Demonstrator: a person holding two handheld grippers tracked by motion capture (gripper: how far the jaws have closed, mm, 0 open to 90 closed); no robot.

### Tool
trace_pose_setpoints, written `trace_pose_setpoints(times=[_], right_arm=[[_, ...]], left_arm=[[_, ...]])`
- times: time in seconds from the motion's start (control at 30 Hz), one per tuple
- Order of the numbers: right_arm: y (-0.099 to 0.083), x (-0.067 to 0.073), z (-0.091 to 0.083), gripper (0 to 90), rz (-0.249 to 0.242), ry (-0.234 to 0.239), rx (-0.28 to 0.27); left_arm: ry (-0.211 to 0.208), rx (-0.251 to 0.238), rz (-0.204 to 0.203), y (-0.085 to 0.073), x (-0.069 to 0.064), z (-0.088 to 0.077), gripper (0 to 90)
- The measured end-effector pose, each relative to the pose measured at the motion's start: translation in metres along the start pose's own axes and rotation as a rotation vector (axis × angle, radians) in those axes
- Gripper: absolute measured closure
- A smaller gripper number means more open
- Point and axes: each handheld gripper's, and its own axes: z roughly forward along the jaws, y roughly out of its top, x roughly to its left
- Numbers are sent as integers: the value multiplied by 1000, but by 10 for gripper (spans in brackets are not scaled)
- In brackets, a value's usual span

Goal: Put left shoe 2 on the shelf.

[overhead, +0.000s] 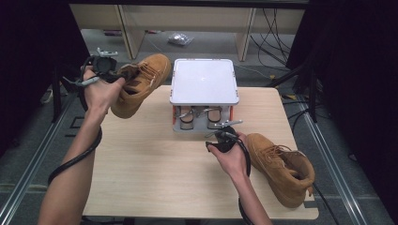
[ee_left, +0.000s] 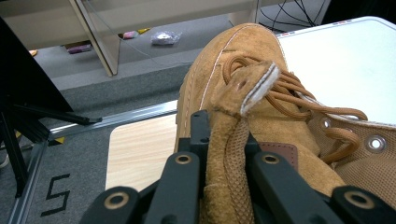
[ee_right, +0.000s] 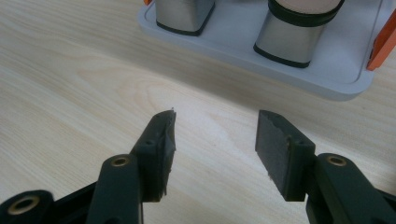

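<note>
Our left hand-held gripper (overhead: 112,75) is clamped on the tongue of the tan boot (overhead: 143,84), lifted over the tabletop's (overhead: 150,164) far left corner, while our right hand-held gripper (ee_right: 215,140) hovers agape, holding nothing.

- My two black jaws pinch the tongue (ee_left: 229,154) of a tan boot (ee_left: 243,93).
- The boot's brown laces (ee_left: 299,100) are loose.
- A white box top (ee_left: 345,65) sits just behind the boot.
- The wood table (ee_left: 140,149) is below.
</note>
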Motion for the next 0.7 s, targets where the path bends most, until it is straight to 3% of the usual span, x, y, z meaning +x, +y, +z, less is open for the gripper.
trace_pose_setpoints(times=[0.4, 0.7], right_arm=[[-1, -1, 1, 481, -17, 6, 12], [-1, 2, 0, 481, 5, 7, 21]], left_arm=[[-13, -19, -5, 9, -7, 3, 837], [-25, -30, -6, 18, -14, 4, 836]])
